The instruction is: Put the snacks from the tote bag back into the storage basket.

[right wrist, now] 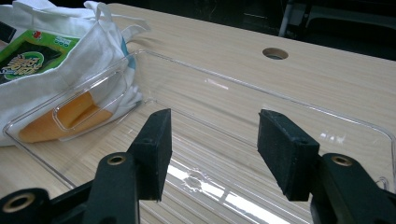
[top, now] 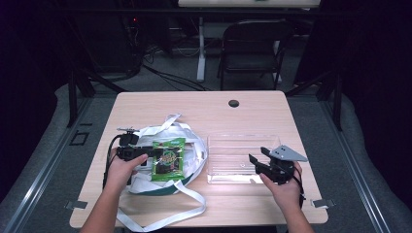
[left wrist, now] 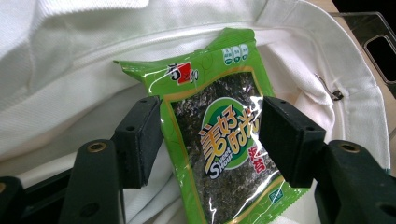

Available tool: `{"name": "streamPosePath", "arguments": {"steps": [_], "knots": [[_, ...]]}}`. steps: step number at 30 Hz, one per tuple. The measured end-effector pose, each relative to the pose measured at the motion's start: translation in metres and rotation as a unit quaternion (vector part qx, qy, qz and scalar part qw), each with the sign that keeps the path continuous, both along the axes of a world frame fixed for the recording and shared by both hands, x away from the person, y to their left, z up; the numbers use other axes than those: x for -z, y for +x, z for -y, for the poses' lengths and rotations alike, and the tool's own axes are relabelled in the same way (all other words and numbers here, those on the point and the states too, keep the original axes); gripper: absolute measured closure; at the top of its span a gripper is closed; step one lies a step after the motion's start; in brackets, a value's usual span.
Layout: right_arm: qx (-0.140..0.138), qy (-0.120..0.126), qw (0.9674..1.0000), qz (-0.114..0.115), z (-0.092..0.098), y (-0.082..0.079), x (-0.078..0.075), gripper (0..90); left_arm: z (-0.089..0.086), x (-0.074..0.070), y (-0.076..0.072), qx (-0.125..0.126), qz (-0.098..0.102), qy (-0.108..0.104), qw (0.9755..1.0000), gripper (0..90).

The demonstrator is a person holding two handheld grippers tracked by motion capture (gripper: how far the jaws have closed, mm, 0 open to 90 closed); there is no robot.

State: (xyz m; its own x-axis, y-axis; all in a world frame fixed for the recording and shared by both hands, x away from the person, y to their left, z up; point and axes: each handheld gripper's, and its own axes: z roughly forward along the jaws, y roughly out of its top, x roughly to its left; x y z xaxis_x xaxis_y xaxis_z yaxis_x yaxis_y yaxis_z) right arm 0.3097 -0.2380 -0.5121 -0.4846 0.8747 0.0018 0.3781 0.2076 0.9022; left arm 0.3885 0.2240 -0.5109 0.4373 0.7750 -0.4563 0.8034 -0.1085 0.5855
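Note:
A green seaweed snack packet [top: 168, 159] [left wrist: 219, 107] lies on a white cloth tote bag [top: 145, 187] [left wrist: 70, 70] at the table's left. My left gripper [top: 154, 154] [left wrist: 210, 140] is open, its jaws straddling the packet with the pads [left wrist: 140, 140] at the packet's two side edges. My right gripper [top: 257, 158] [right wrist: 212, 149] is open and empty, hovering over the near right part of a clear plastic tray [top: 243, 140] [right wrist: 210, 79]. From the right gripper view, the packet [right wrist: 28, 51] and bag [right wrist: 93, 51] sit beyond the tray's left end.
The bag's long white straps [top: 165, 221] trail toward the table's front edge. Something orange [right wrist: 70, 114] shows through the tray's left wall, by the bag. A cable hole [top: 233, 103] is near the table's far edge. A dark chair [top: 252, 43] stands behind the table.

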Motion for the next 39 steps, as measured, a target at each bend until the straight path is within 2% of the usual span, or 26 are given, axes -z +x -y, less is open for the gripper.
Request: {"name": "streamPosePath", "arguments": {"steps": [14,19,25,29,39], "knots": [[-0.004,0.000,1.0000,-0.002,-0.001,0.000,0.001,45.0,0.000,0.006,0.002,-0.007,-0.022,0.008,0.9997,35.6],[-0.005,-0.001,1.0000,-0.004,-0.001,0.000,0.001,45.0,0.000,0.012,0.004,-0.011,-0.038,0.010,0.9992,35.0],[-0.007,-0.003,1.0000,-0.005,-0.002,0.000,0.001,45.0,0.005,0.019,0.005,-0.003,-0.049,0.011,0.9987,35.1],[-0.006,-0.002,1.0000,-0.005,-0.002,0.000,0.001,45.0,0.009,0.024,0.007,0.005,-0.062,0.004,0.9981,35.1],[-0.007,-0.003,1.0000,-0.006,-0.002,0.000,0.001,44.9,0.011,0.030,0.008,0.012,-0.077,-0.008,0.9969,35.1]]}}
